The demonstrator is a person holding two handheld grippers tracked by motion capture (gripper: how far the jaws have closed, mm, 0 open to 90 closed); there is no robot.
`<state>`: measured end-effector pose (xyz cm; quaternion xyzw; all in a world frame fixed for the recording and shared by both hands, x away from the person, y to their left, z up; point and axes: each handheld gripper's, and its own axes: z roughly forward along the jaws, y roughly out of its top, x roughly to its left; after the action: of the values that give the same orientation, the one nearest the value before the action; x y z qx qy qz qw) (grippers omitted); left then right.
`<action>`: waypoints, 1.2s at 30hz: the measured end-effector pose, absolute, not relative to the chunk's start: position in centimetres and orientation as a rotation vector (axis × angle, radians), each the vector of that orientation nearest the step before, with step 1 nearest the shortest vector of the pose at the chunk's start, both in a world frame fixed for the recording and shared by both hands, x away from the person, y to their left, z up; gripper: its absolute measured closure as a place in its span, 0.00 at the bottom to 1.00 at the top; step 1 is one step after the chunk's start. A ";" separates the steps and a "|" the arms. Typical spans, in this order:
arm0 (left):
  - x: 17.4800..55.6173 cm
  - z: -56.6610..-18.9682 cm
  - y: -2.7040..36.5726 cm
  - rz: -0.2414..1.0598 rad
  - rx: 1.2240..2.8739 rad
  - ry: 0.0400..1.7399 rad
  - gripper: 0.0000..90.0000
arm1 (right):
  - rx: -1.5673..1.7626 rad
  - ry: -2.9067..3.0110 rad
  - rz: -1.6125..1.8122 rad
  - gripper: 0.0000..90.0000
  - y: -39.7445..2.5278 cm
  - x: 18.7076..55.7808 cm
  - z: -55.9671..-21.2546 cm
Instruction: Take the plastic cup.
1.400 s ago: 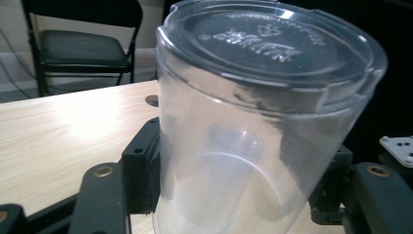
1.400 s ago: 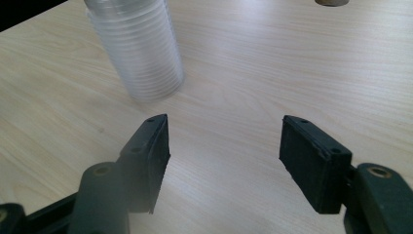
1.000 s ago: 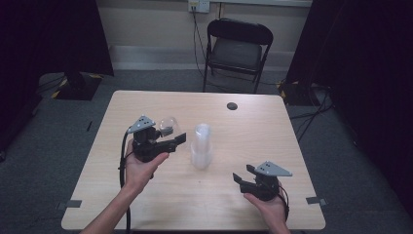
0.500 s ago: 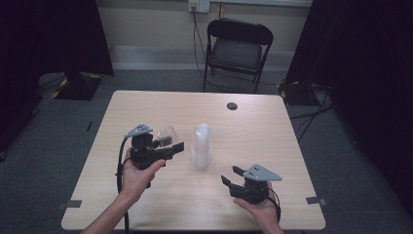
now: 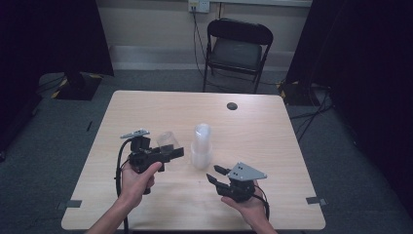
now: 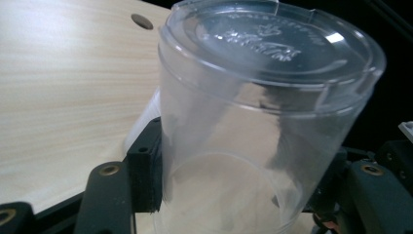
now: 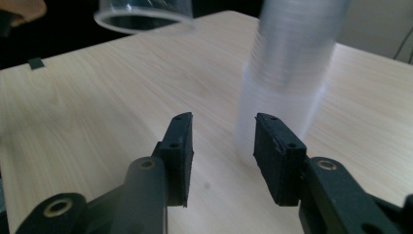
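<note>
A single clear plastic cup [image 5: 166,140] hangs above the table, with my left gripper [image 5: 169,152] shut on it. In the left gripper view the cup [image 6: 263,112] stands between the jaws with its embossed base away from the camera, and one black pad [image 6: 145,180] presses its side. A tall stack of clear cups [image 5: 201,146] stands upside down at the table's middle. My right gripper [image 5: 216,175] is open, near the front edge, just right of the stack. In the right gripper view, the stack [image 7: 287,83] is beyond the parted jaws of this gripper [image 7: 221,161], and the held cup's [image 7: 143,14] open rim is at upper left.
The wooden table [image 5: 292,146] has a small dark round hole [image 5: 232,106] near its far edge. A black folding chair [image 5: 237,48] stands behind the table. Dark curtains hang on both sides. Tape marks [image 5: 314,200] sit by the near corners.
My left gripper has drifted toward the near edge with the cup in it. My right gripper has moved left, closer to the stack, and stays open.
</note>
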<state>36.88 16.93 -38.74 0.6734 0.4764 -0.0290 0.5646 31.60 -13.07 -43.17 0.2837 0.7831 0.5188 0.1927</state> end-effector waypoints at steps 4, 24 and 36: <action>36.9 -39.1 16.8 -0.086 1.591 1.115 0.44 | 0.745 2.171 1.501 0.68 -12.1 31.5 -43.3; 36.1 -39.4 15.5 -0.247 1.566 1.054 0.45 | 0.656 2.098 1.561 0.68 -11.4 30.5 -43.4; 35.9 -39.6 14.9 -0.365 1.531 1.037 0.45 | 0.588 2.051 1.606 0.70 -11.0 30.2 -43.0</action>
<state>35.92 14.88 -39.59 0.6570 0.4452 -0.1567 0.5879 30.23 -10.99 -43.03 0.2141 0.7467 0.5849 0.2334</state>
